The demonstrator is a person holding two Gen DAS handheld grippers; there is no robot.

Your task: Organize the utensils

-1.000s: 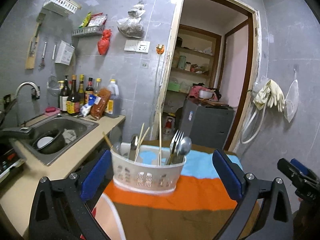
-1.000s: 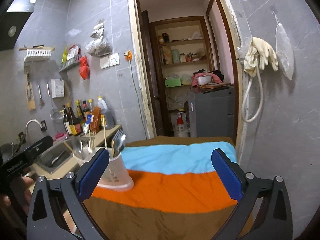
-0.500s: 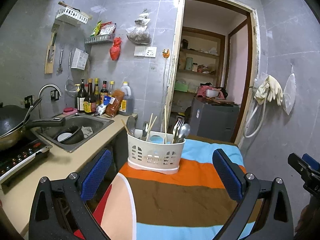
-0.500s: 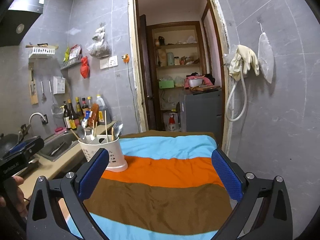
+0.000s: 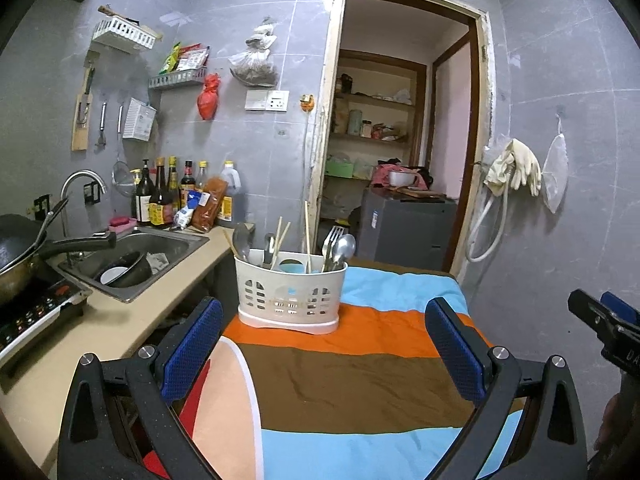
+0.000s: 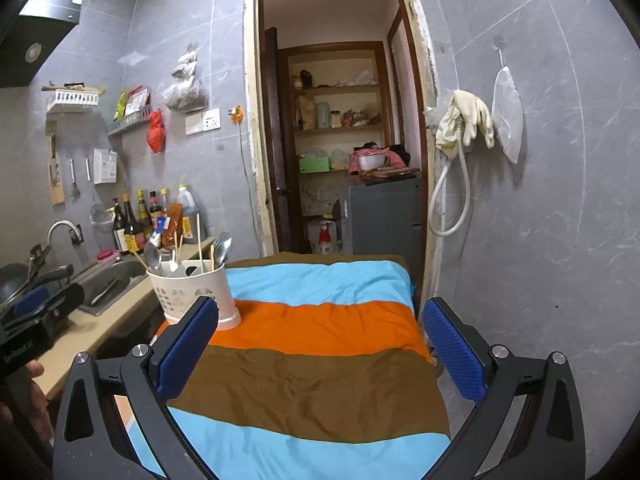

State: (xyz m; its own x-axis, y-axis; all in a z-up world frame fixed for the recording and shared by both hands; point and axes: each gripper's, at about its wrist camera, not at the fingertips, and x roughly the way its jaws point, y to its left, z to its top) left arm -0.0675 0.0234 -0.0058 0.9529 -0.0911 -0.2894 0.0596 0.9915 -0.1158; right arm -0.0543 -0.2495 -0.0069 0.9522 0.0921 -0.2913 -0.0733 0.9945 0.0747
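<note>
A white slotted utensil holder (image 5: 290, 294) stands on the striped cloth (image 5: 352, 376) at its far left. It holds spoons (image 5: 344, 248), a fork (image 5: 331, 238) and several chopsticks (image 5: 307, 236). It also shows in the right wrist view (image 6: 194, 294). My left gripper (image 5: 324, 344) is open and empty, held back from the holder above the cloth. My right gripper (image 6: 320, 344) is open and empty, to the right of the holder above the cloth.
A counter (image 5: 80, 344) with a steel sink (image 5: 132, 260), a wok (image 5: 16, 256) and bottles (image 5: 168, 196) runs along the left. A doorway (image 5: 400, 140) opens behind the table. A grey wall (image 6: 540, 240) with a hose and gloves stands at the right.
Both grippers have pulled back from the holder and risen; the holder looks smaller and more of the striped cloth shows. Both stay open and empty.
</note>
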